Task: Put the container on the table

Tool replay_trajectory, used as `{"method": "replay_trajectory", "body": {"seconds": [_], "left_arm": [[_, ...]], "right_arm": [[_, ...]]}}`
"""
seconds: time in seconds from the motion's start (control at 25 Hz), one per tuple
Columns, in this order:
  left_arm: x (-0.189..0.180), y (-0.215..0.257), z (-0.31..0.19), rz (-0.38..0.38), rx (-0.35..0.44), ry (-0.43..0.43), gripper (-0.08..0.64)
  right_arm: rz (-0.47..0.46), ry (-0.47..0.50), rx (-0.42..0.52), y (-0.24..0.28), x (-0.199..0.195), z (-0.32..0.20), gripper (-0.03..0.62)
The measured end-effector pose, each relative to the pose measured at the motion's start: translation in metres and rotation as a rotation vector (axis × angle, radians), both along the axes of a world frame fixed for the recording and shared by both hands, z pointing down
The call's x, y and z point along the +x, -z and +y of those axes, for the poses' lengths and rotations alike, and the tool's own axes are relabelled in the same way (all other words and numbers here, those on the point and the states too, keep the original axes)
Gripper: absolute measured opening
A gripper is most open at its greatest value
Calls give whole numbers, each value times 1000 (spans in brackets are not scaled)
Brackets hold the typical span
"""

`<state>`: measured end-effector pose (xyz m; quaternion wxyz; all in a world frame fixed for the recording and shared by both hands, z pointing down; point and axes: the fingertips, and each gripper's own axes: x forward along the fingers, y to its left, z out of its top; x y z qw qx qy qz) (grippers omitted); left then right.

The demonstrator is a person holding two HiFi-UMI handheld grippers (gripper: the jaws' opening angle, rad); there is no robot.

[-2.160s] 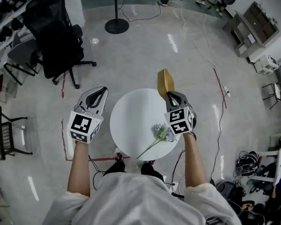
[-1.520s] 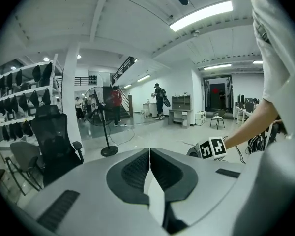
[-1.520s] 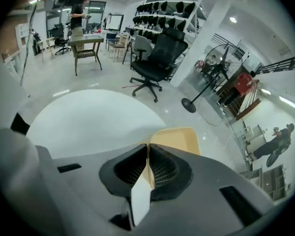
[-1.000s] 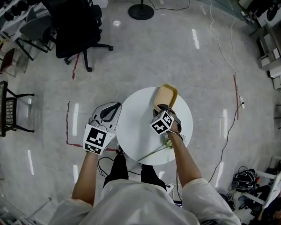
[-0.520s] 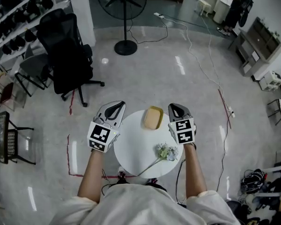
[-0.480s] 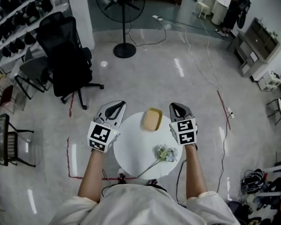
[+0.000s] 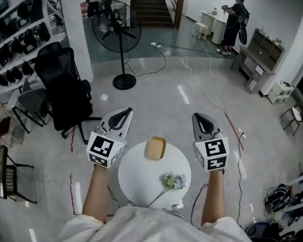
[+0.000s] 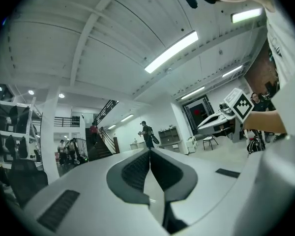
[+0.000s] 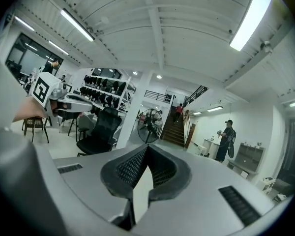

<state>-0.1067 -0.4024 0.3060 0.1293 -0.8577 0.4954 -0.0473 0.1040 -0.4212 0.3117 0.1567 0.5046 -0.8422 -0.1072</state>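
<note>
A yellow container [image 7: 155, 148] rests on the far part of the round white table [image 7: 141, 180], nothing touching it. My left gripper [image 7: 123, 113] is raised at the table's left, shut and empty, pointing level into the room. My right gripper [image 7: 200, 119] is raised at the table's right, also shut with nothing in it. In the left gripper view the left gripper [image 8: 150, 153] has its tips together, and the right gripper's marker cube [image 8: 239, 104] shows at the right. In the right gripper view the right gripper [image 9: 148, 149] has its pads touching.
A stem of pale flowers [image 7: 171, 181] lies on the table's near part. A black office chair [image 7: 65, 95] and a standing fan [image 7: 116, 34] stand on the floor at the left. Cables [image 7: 212, 89] run across the floor. People stand far back by the stairs.
The right gripper let go of the container, which now lies on the table, and shut. Both grippers rose and spread apart; the view tilted up towards the room.
</note>
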Motion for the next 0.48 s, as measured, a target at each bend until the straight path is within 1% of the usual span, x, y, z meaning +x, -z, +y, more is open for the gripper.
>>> {"method": "replay_trajectory", "body": {"seconds": [0.2, 0.48], "left_arm": [[18, 16, 13, -33, 27, -30, 21], [26, 29, 24, -42, 51, -32, 21]], "right_arm": [[-4, -1, 48, 27, 11, 17, 12], [11, 20, 63, 34, 12, 25, 12]]}}
